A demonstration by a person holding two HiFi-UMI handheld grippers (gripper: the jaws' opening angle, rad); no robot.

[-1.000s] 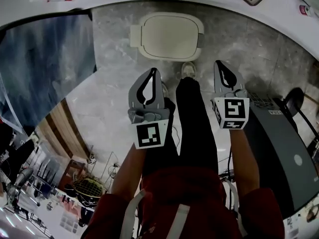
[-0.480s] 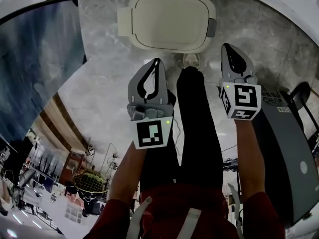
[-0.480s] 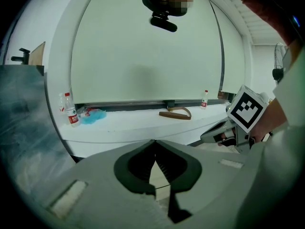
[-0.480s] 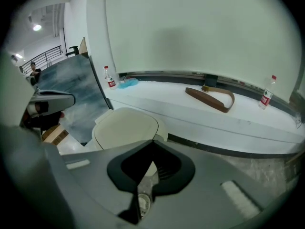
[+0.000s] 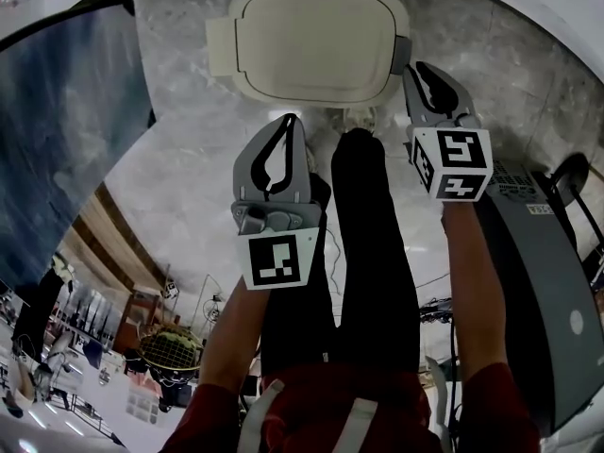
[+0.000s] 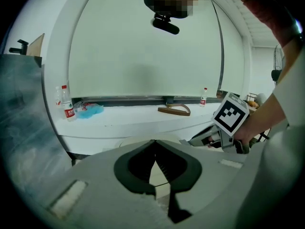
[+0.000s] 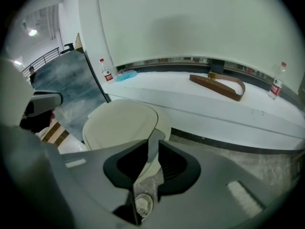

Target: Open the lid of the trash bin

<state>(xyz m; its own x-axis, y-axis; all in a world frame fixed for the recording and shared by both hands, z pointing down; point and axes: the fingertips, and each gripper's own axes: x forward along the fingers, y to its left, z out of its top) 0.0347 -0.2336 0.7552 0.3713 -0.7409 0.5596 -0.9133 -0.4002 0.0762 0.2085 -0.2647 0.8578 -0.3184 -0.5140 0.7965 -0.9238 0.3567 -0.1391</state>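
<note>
Approach step: the right hand-held gripper (image 7: pixel 151 144), jaws just opened slightly with nothing between, hovers by the grey tab (image 5: pixel 402 52) of the lid (image 5: pixel 316 38), to pinch next; left hand-held gripper (image 6: pixel 153 142) closed, empty

You had one trash bin (image 7: pixel 166 126) in front of you, with one cream lid (image 5: pixel 316 41) and one grey tab (image 5: pixel 401 53) on that lid's edge. You held two grippers, the left gripper (image 5: pixel 294 123) and the right gripper (image 5: pixel 417 68). They carried two marker cubes (image 5: pixel 276 258), one apiece. The white ledge (image 6: pixel 128 123) bore three bottles: a pair of bottles (image 6: pixel 68 108) side by side at its left end and a single bottle (image 6: pixel 204 97) further right. It also bore one crumpled blue thing (image 6: pixel 89 109) and one curved brown strap (image 6: pixel 174 110). There was one dark grey case (image 5: pixel 533 291) on your right, and one fan (image 6: pixel 278 73).
</note>
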